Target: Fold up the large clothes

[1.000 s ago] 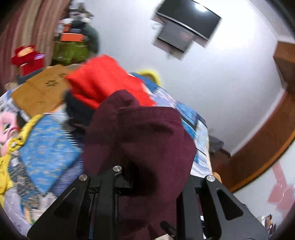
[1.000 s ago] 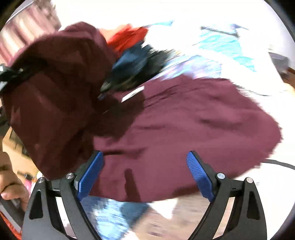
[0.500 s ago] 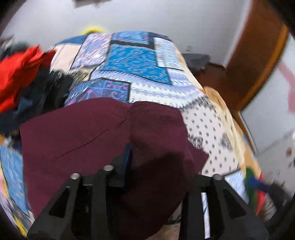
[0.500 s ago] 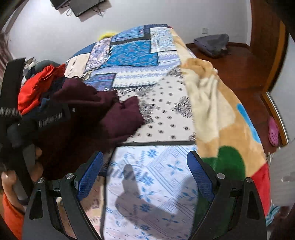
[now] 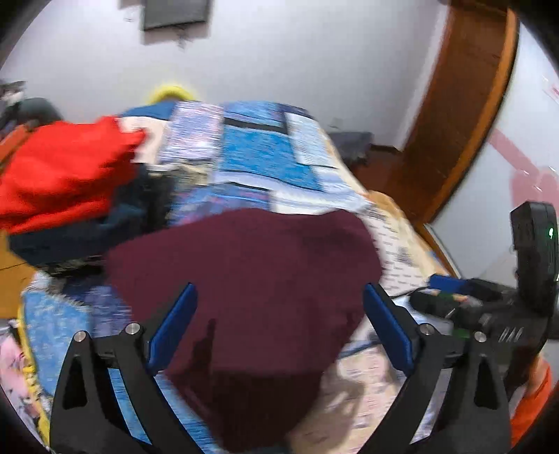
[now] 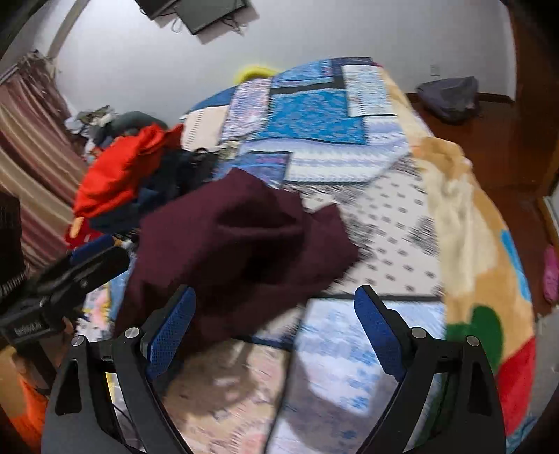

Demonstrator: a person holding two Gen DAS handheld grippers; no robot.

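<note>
**A:** Left wrist view first. How did the left gripper [image 5: 277,323] stand?

**B:** Its jaws were opening, already spread wide. The maroon garment [image 5: 251,297] lay on the bed between and below the blue pads [image 5: 173,326], but neither pad pressed on it.

**A:** And the garment itself?

**B:** It lay bunched on the patchwork bedspread [image 5: 258,153], toward the near end of the bed. From the right wrist view it [image 6: 241,244] looked rumpled, with a fold raised in the middle.

**A:** The right gripper [image 6: 276,330]?

**B:** Spread wide too, with nothing between its pads. It hovered over the near part of the bedspread [image 6: 314,115], with the garment's edge close to its left pad [image 6: 171,331].

**A:** What lay further out?

**B:** A red garment [image 5: 66,171] sat on a pile of dark clothes [image 5: 70,234], touching the maroon one's left side. A tan fleece blanket [image 6: 464,223] hung along the bed's right edge. Beyond were a white wall [image 5: 297,59] and a dark screen [image 6: 199,14] mounted on it.

**A:** Anything of the person?

**B:** An orange sleeve [image 5: 531,401] showed behind the right gripper's body.
</note>
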